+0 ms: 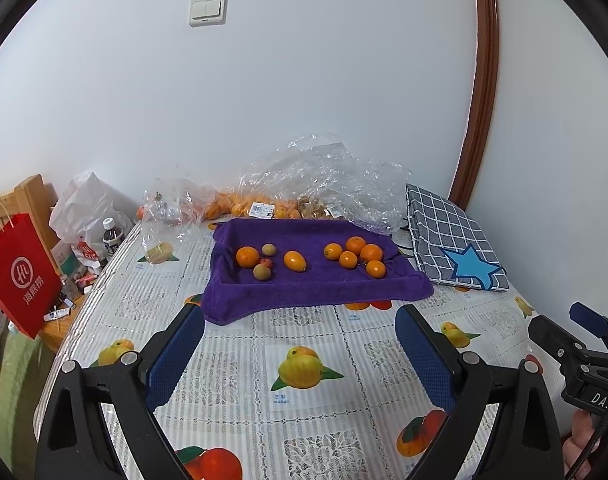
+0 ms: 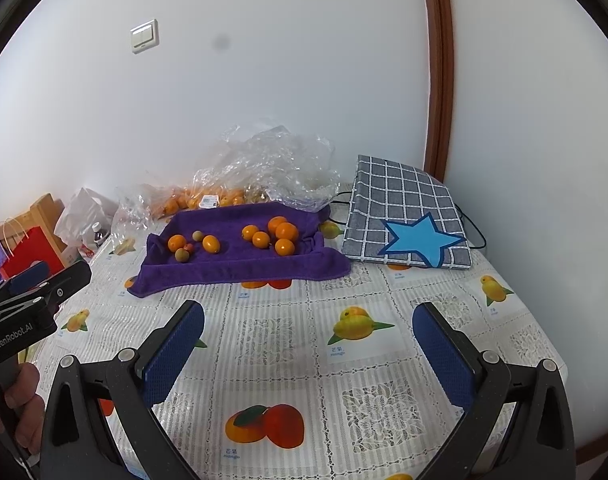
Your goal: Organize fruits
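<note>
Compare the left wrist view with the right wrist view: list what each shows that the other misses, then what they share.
Only the left wrist view: the full red bag with its logo, and the right gripper at the edge.
Only the right wrist view: a black cable beside the checked cloth, and the left gripper at the edge.
Both: the purple towel carrying oranges and small greenish fruits, with clear plastic bags behind.

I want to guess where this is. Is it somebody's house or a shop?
Probably a room in someone's home. A table with a fruit-print tablecloth stands against a plain wall with a light switch, and shopping bags and a bottle crowd a wooden side table.
</note>
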